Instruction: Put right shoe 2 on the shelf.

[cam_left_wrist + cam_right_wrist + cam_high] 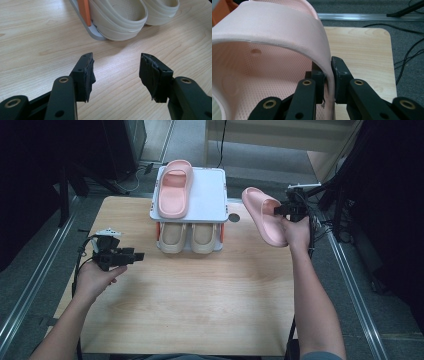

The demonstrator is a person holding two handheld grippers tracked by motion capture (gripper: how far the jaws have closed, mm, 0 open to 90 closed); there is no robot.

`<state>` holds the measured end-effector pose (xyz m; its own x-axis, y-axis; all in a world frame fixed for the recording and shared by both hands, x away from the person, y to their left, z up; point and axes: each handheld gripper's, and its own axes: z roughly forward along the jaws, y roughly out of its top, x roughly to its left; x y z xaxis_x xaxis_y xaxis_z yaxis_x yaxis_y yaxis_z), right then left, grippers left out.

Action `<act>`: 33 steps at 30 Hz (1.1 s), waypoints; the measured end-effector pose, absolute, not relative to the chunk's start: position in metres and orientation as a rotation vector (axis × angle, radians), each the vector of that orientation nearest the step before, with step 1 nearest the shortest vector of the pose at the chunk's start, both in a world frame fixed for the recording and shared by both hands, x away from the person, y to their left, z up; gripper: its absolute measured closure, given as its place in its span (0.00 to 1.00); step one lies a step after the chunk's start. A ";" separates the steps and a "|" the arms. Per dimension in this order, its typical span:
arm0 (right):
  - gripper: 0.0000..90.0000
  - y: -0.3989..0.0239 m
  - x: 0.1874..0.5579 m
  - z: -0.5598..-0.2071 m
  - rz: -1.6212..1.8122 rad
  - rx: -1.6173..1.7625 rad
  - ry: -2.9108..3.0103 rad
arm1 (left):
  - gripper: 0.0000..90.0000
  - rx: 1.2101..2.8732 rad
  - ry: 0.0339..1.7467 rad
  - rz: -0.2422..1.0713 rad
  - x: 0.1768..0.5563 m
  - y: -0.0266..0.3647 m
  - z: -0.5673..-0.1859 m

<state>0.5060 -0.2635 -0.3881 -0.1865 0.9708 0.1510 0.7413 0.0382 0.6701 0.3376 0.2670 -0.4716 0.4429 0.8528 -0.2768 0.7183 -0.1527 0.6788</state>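
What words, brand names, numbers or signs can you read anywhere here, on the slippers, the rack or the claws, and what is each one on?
None can be read.
Pink slipper in the right claw: plain strap and dotted footbed, no print.
Pink slipper on the rack top: no mark visible.
Beige slippers: ribbed sides, no lettering.
White rack: blank.
Left claw: bare black pads, no label.

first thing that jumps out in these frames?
The pink slipper held in the air at the table's right side, its side wall pinched between the jaws of the right hand-held gripper. Next, the small white two-tier rack at the back of the table, with the matching pink slipper on its top shelf and a beige pair below. The left hand-held gripper is over bare wood, jaws wide apart and holding nothing.
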 end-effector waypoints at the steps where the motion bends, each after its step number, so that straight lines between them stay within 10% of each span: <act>1: 0.92 -0.261 0.507 -0.380 0.918 1.726 1.978 | 0.50 1.937 1.324 0.222 0.339 0.265 -0.472; 33: 0.91 -0.107 0.566 -0.323 0.786 1.604 2.062 | 0.51 1.966 1.246 0.168 0.341 0.256 -0.474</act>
<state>0.5661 -0.1065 -0.3225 -0.2530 0.9672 0.0207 0.7356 0.1784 0.6534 0.3408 0.2561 -0.4735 0.5090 0.8128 -0.2834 0.7088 -0.2090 0.6738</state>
